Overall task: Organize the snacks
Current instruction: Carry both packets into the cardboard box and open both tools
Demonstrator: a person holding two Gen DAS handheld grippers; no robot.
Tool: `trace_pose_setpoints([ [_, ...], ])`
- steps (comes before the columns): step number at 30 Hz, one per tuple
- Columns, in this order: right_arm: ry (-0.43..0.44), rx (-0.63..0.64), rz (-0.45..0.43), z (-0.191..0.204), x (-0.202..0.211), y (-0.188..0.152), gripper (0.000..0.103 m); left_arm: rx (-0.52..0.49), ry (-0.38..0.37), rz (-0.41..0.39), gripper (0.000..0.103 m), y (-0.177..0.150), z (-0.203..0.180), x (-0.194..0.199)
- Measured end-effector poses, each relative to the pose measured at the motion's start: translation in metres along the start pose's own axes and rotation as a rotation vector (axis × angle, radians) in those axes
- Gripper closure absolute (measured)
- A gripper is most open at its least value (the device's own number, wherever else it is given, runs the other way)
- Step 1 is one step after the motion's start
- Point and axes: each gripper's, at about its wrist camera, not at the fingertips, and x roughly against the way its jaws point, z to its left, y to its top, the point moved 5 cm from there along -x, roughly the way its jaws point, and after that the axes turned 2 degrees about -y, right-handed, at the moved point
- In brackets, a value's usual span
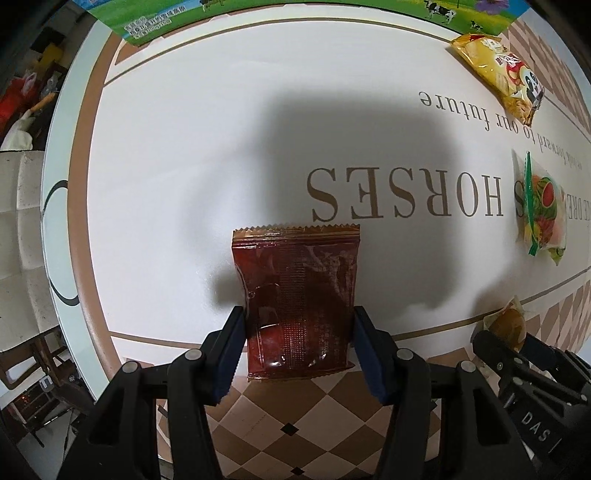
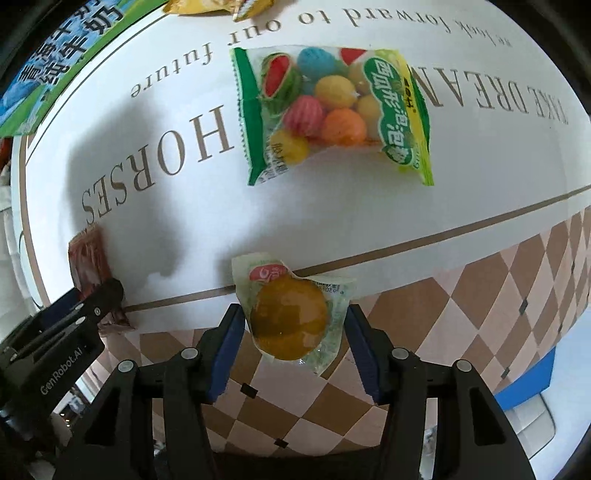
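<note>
the tablecloth (image 2: pixel 155 229) carries upside-down print across mid frame: "horses", "to our future", "take dream". the left gripper's (image 2: pixel 79 295) black body at lower left reads "genrobot.ai"; the right gripper's (image 1: pixel 509 345) body at lower right shows "das".

The desk (image 1: pixel 192 155) is covered by a white cloth printed with lettering and checkered borders. On it are laid a yellow packet (image 1: pixel 502 75), a candy bag (image 2: pixel 332 107) and a green carton (image 1: pixel 147 16).
</note>
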Motion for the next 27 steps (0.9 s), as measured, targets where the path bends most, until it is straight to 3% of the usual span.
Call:
trace_pose_setpoints([
  [5,0.018,0.015,-0.02,0.006,0.009,-0.004,0.049,0.003,-0.026,-0.031,0.049,0.005,-0.009,0.028],
  [8,0.039,0.03,-0.043,0.012,0.023,-0.014,0.053,-0.008,-0.053,-0.077,0.049,0.008,-0.008,0.053],
  [9,0.057,0.032,-0.046,0.018,0.031,-0.011,0.06,-0.011,-0.066,-0.097,0.049,0.014,-0.004,0.067],
  [11,0.084,0.042,-0.064,0.025,0.049,-0.008,0.06,-0.012,-0.091,-0.142,0.049,0.021,-0.002,0.092],
  [21,0.182,0.069,-0.162,0.034,0.117,0.026,0.061,0.029,-0.179,-0.332,0.049,0.086,0.027,0.213],
  [24,0.238,0.082,-0.21,0.039,0.157,0.049,0.061,0.058,-0.211,-0.352,0.049,0.11,0.035,0.23],
  [27,0.289,0.096,-0.271,0.048,0.189,0.073,0.061,0.081,-0.191,-0.387,0.049,0.139,0.047,0.246],
])
